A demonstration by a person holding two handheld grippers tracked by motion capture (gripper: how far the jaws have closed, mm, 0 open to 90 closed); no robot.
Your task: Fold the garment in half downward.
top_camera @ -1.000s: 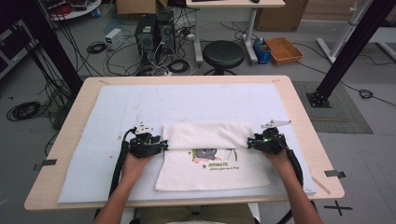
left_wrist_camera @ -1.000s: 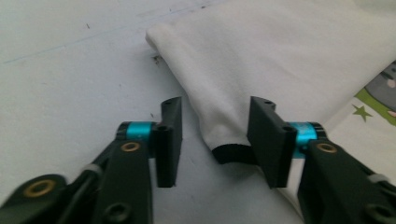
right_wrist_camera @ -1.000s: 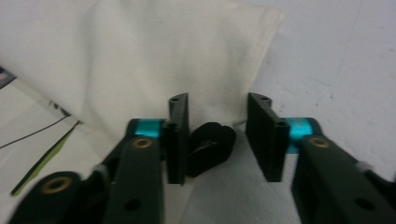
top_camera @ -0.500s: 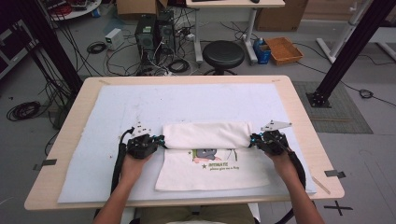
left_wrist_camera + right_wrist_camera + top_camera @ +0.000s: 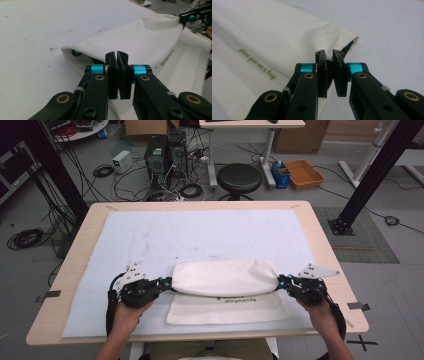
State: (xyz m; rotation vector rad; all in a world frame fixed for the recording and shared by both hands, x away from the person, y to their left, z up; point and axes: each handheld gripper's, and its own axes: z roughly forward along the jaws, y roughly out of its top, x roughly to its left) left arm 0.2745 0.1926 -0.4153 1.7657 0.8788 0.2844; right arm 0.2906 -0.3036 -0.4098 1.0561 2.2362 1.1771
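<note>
While both of my hands sit at the near edge of the table, I hold a white cloth bag between the 2 grippers, folding its far half over toward me. It lies on the pale blue mat, near the front and about midway between left and right. The folded-over part forms a soft, puffed roll across the bag's width, and below it the flat near layer shows a line of green print.

My left gripper pinches the left end of the roll; in the left gripper view its jaws stand almost together with cloth running in between them. My right gripper has the right end, jaws narrow on the dark-lined corner.

I judge this fabric light, limp and not at all fragile, a thing that sags wherever it is unsupported and wrinkles if pulled unevenly. It seems grippy enough not to slip from the pads. The best hold is where I have it, at the 2 outer corners of the fold, kept level and taut so the edge lands straight on the near hem.
</note>
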